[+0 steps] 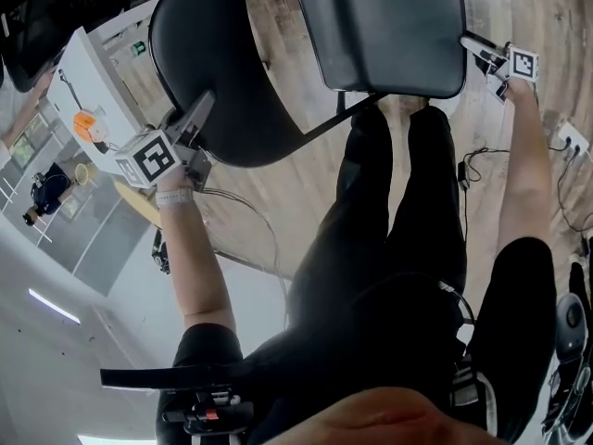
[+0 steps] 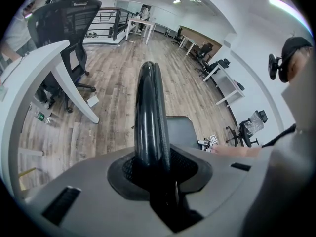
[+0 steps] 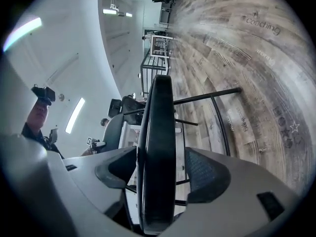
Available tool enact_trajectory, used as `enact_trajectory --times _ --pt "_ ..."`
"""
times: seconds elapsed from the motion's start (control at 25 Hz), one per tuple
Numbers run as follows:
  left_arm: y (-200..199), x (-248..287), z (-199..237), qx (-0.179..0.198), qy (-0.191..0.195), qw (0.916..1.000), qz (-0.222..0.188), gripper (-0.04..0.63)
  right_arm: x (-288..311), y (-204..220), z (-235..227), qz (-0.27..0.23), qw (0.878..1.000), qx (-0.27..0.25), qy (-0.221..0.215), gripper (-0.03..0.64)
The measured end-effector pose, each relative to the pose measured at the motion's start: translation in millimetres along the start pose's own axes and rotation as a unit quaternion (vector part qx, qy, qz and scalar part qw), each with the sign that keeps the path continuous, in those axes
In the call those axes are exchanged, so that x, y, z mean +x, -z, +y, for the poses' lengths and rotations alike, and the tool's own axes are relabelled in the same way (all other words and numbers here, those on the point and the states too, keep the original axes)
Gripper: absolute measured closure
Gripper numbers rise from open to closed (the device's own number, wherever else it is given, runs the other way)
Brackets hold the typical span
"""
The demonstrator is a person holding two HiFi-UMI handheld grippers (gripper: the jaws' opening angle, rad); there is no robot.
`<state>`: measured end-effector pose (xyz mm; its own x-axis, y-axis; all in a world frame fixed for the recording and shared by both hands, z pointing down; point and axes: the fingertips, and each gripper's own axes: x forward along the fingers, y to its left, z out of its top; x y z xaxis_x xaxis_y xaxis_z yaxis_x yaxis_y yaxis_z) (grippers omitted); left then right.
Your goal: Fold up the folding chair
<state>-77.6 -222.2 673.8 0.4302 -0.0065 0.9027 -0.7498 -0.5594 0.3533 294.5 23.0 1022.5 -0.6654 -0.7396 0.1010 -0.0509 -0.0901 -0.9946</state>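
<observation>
We see the black folding chair [image 1: 339,119] on the wood floor [image 1: 274,26]. The left gripper [image 1: 196,111] is clenched on the backrest [image 1: 227,63] rim. The right gripper [image 1: 484,56] is released, with the seat [image 1: 389,26] edge between its jaws. Only the right gripper view shows the gap beside its pad [image 3: 207,174].

The left gripper [image 2: 153,177] clamps the black chair backrest [image 2: 152,107] between its fingers [image 2: 193,168].

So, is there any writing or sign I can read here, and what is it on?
"coaching": printed on a plank of the wood floor.
Other floor prints: too blurred to read.
Square markers: patterns only, no words.
</observation>
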Motion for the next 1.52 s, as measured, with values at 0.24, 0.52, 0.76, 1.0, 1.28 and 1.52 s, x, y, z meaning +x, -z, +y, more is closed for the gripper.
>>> enact_trajectory --times 0.24,0.52,0.76,1.0,1.28,1.52 --pt "2 -1 3 -0.004 -0.004 1.0 -0.004 0.497 20 -2 6 0.039 0.998 -0.022 -0.035 0.361" --pt "5 -3 -3 -0.003 0.003 1.0 -0.006 0.504 24 1 18 0.056 0.998 -0.01 -0.034 0.371" --pt "-12 -35 0 0.021 -0.013 0.9995 -0.019 0.511 50 8 72 0.079 0.994 -0.02 -0.067 0.39" --pt "-18 -73 8 0.032 -0.02 0.9988 -0.031 0.514 87 29 149 0.113 0.986 -0.033 -0.117 0.4" --pt "-27 -112 11 0.041 -0.033 0.9974 -0.05 0.515 129 49 227 0.169 0.969 -0.093 -0.156 0.416" --pt "-28 -142 49 0.042 -0.033 0.997 -0.057 0.515 205 78 279 0.189 0.959 -0.108 -0.182 0.514"
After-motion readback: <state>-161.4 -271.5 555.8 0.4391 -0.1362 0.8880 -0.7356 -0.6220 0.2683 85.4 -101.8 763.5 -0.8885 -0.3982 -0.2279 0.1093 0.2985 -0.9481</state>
